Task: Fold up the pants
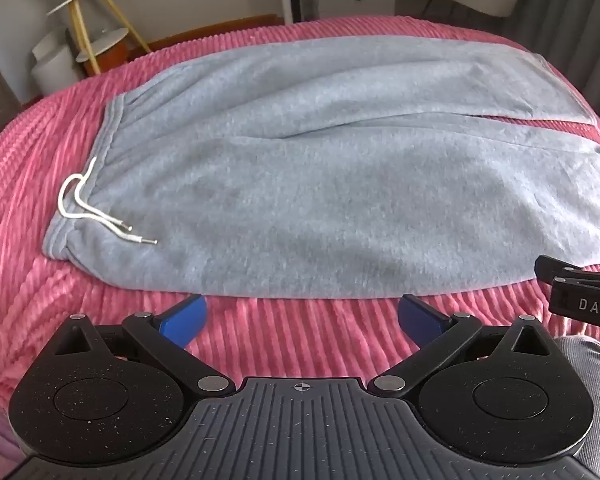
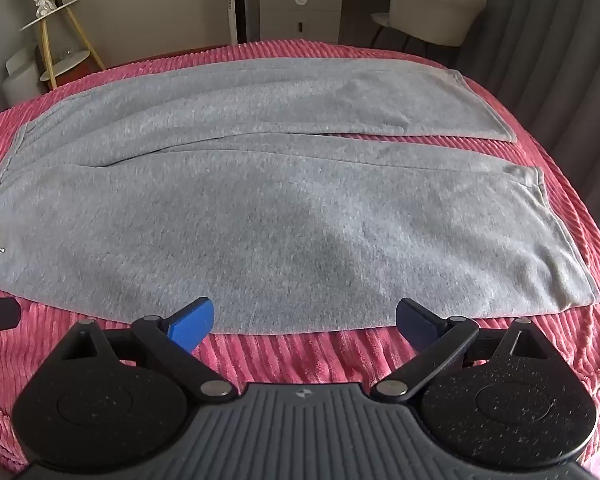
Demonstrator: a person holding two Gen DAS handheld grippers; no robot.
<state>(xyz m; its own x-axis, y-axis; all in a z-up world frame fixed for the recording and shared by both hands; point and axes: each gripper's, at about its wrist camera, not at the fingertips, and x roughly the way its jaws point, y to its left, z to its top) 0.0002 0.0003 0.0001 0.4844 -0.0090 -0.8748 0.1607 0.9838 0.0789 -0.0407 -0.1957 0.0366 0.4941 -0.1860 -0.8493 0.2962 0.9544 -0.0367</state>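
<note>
Grey sweatpants point(image 1: 320, 168) lie flat across a pink ribbed blanket point(image 1: 284, 328), waistband to the left with a white drawstring point(image 1: 96, 212), both legs running right, side by side. They also show in the right wrist view point(image 2: 284, 208), where the leg hems are at the right. My left gripper point(image 1: 302, 320) is open and empty, just short of the near edge of the pants by the waist end. My right gripper point(image 2: 304, 322) is open and empty at the near edge of the near leg. It also shows at the right edge of the left wrist view point(image 1: 580, 288).
The blanket point(image 2: 300, 352) covers a bed. Behind it stand a tiered gold-legged side stand point(image 2: 56, 36), a white drawer cabinet point(image 2: 300, 12) and a white chair point(image 2: 432, 12). Grey curtains point(image 2: 560, 60) hang at the right.
</note>
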